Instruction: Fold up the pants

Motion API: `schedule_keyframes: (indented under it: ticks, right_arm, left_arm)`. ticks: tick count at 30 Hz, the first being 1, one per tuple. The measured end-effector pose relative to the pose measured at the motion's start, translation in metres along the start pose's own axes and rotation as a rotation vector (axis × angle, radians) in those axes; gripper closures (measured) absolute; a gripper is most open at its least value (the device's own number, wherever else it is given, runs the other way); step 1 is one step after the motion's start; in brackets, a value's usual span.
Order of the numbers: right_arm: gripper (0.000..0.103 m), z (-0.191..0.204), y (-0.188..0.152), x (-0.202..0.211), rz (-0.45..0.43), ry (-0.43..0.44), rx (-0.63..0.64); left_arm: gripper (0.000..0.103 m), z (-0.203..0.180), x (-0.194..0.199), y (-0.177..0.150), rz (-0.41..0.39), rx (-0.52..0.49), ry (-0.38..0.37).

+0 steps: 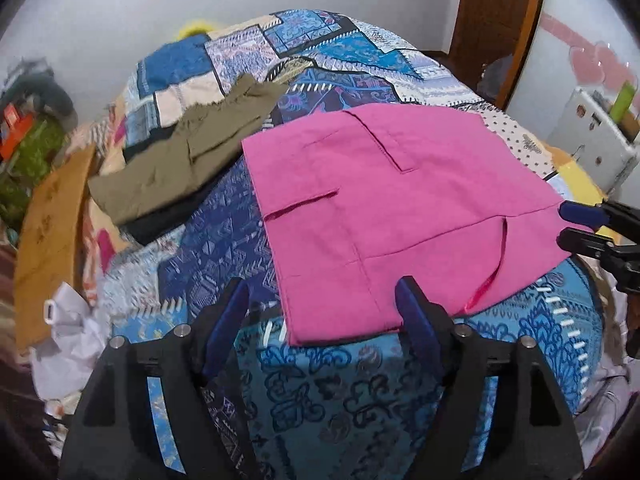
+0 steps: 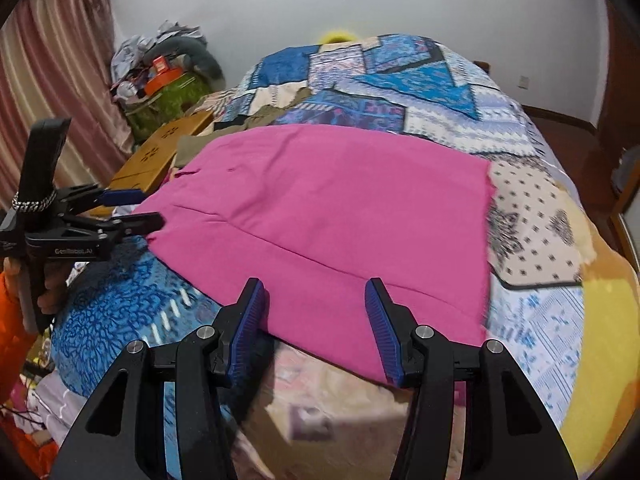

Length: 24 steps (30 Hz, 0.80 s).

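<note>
The pink pants lie folded flat on the patterned bed; they also show in the right wrist view. My left gripper is open, its fingers astride the pants' near left corner, holding nothing. My right gripper is open at the pants' near edge, empty. The right gripper shows in the left wrist view at the pants' right corner. The left gripper shows in the right wrist view at the pants' left corner.
Olive-green pants lie folded on the bed to the left of the pink ones. A wooden board leans at the bed's left side. Clutter is piled by the curtain. A wooden door stands at far right.
</note>
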State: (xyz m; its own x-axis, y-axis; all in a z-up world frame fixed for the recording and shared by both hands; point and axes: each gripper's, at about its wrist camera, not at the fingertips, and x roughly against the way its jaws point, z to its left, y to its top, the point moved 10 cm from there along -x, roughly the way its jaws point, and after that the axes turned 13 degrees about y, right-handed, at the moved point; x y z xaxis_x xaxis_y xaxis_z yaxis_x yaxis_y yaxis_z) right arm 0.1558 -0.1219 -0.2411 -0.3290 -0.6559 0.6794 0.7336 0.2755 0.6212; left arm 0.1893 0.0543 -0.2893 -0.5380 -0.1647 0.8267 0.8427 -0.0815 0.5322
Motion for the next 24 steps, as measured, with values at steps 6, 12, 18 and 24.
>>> schedule_keyframes:
  ticks: [6,12,18,24]
  right_arm:
    - [0.055,-0.024,-0.013,0.019,-0.02,-0.04,-0.073]
    - [0.055,-0.049,-0.027,0.035,-0.029,-0.081,-0.143]
    - [0.053,-0.06,-0.037,0.046,-0.022,-0.111,-0.159]
    - [0.051,-0.067,-0.033,0.057,-0.001,-0.133,-0.155]
  left_arm:
    - [0.026,0.0,0.003,-0.001,-0.012,-0.009,0.02]
    - [0.026,0.001,0.004,-0.003,-0.011,-0.013,0.014]
    - [0.026,0.009,0.015,0.005,-0.018,0.019,-0.004]
    - [0.026,0.031,0.035,0.028,-0.075,0.061,0.03]
